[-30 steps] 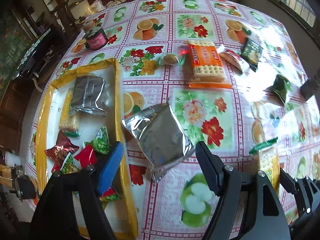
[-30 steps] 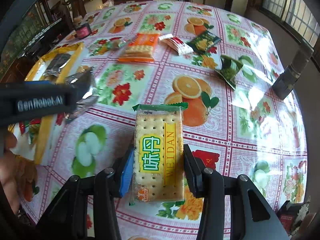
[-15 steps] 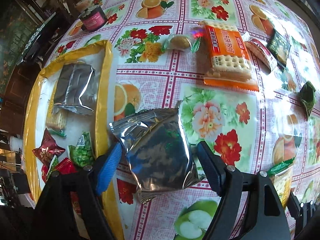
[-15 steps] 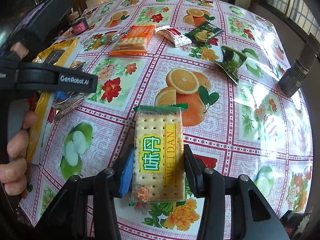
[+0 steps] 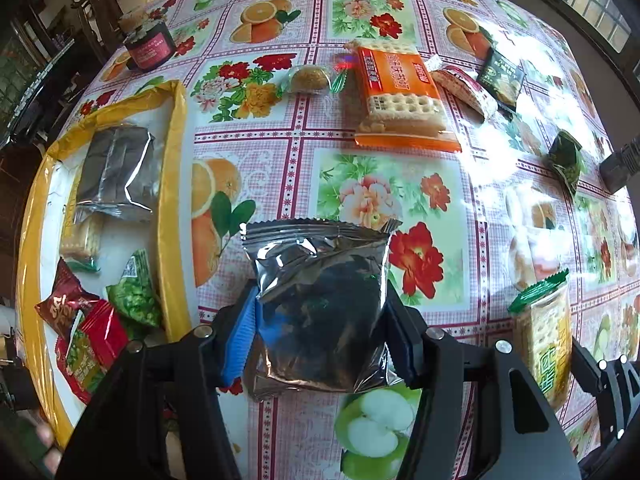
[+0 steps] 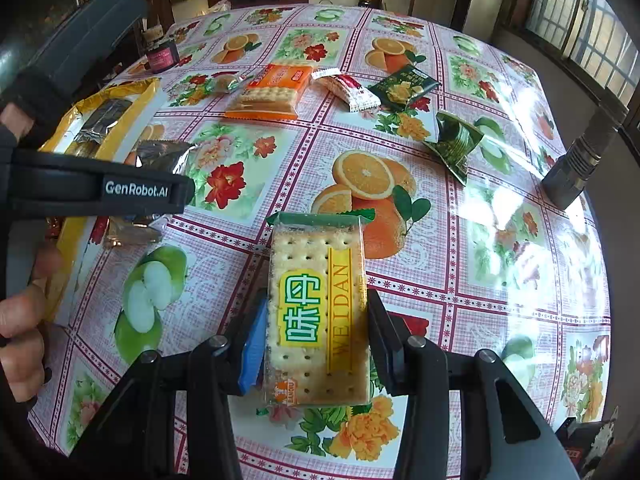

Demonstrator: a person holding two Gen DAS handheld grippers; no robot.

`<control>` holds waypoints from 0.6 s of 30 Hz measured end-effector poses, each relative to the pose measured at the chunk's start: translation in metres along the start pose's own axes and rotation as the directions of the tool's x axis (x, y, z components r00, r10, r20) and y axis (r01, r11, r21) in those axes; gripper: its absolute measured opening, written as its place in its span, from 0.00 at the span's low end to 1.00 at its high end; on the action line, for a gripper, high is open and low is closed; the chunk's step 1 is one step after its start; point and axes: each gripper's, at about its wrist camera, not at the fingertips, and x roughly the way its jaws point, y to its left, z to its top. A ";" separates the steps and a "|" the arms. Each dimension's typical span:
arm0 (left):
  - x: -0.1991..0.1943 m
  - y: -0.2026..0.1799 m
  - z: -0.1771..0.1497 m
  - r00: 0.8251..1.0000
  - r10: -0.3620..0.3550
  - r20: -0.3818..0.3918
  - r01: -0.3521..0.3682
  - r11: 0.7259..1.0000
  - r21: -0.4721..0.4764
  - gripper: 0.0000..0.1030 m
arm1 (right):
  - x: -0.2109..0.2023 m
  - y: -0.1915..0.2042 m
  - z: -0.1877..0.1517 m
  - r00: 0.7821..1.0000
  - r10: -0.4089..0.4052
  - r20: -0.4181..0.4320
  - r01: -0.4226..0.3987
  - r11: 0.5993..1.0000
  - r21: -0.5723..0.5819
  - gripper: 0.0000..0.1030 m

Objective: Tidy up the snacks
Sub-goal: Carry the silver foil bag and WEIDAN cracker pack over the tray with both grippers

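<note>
Left tongs have dropped over the silver packet, jaws closing, pads now touching its sides; tray lies left of them. Right tongs grip the cracker pack.

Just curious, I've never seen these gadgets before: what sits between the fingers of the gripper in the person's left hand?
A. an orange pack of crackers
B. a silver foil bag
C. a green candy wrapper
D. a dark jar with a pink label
B: in the left wrist view the left gripper has closed on the silver foil bag, its pads touching both sides.
</note>
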 end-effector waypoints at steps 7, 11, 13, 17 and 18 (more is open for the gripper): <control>-0.023 -0.007 -0.022 0.995 0.022 0.098 -0.025 0.999 0.034 0.57 | -0.014 0.000 -0.002 1.000 -0.007 0.030 0.007 1.000 0.011 0.44; -0.042 -0.006 -0.033 0.986 0.036 0.163 -0.043 0.998 0.041 0.58 | -0.021 0.002 -0.001 0.999 -0.007 0.046 0.006 1.000 0.012 0.44; -0.046 0.002 -0.037 0.982 0.038 0.184 -0.045 0.998 0.034 0.58 | -0.023 0.004 -0.001 0.999 -0.005 0.052 0.004 1.000 0.014 0.44; -0.048 0.018 -0.042 0.978 0.051 0.202 -0.057 0.998 0.023 0.58 | -0.024 0.013 0.003 0.998 0.005 0.062 -0.006 1.000 0.010 0.44; -0.049 0.022 -0.044 0.978 0.054 0.203 -0.059 0.998 0.019 0.58 | -0.024 0.016 0.004 0.998 0.008 0.063 -0.008 1.000 0.005 0.44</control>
